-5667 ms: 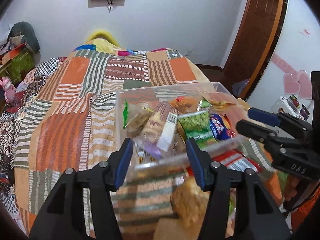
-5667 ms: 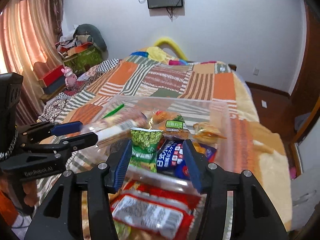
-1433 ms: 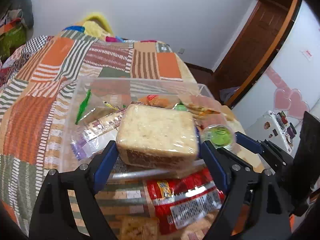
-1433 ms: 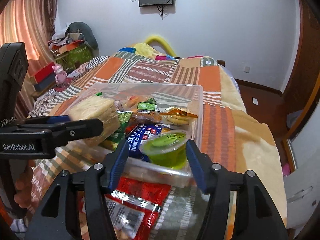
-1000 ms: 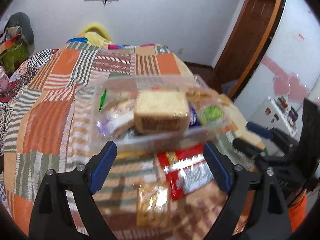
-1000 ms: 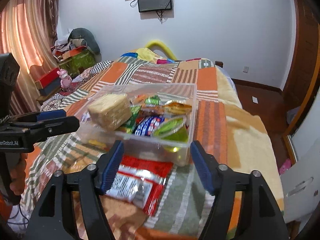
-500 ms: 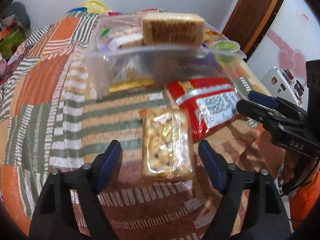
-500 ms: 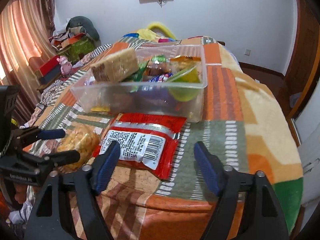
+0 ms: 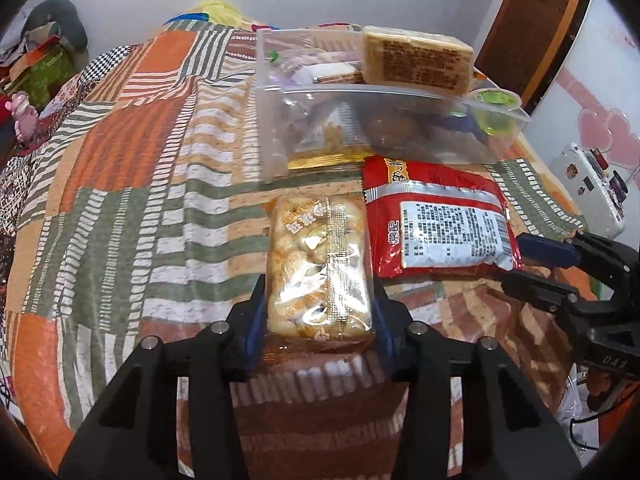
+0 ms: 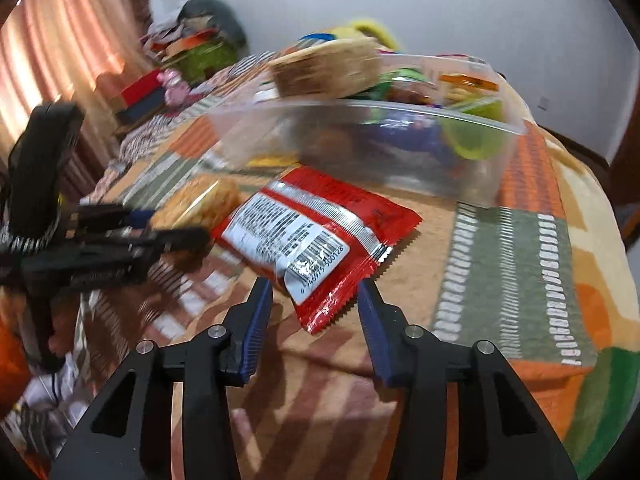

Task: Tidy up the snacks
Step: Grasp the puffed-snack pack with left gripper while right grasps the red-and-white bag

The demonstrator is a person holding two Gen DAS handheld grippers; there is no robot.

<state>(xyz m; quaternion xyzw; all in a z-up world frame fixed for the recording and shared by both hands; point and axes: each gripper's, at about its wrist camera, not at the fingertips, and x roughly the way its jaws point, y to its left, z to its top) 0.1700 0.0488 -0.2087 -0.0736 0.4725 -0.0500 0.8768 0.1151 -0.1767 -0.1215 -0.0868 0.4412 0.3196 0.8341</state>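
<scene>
Your two grippers sit low over two packets on the quilt, in front of the full bin

Your left gripper has its jaws set narrow around the near end of the clear packet — glossy crinkled film over pale, lumpy biscuits, long axis running straight away from you toward the bin; whether the pads actually press it, you cannot tell. Your right gripper is spread wide, its fingers either side of the near corner of the red pouch, a flat foil bag with zigzag-cut ends and a white barcode panel — it lies just right of the clear packet, its length angled toward the bin's front wall. The bin is clear rigid plastic; a wrapped block of cake and a green jelly cup top its heap
</scene>
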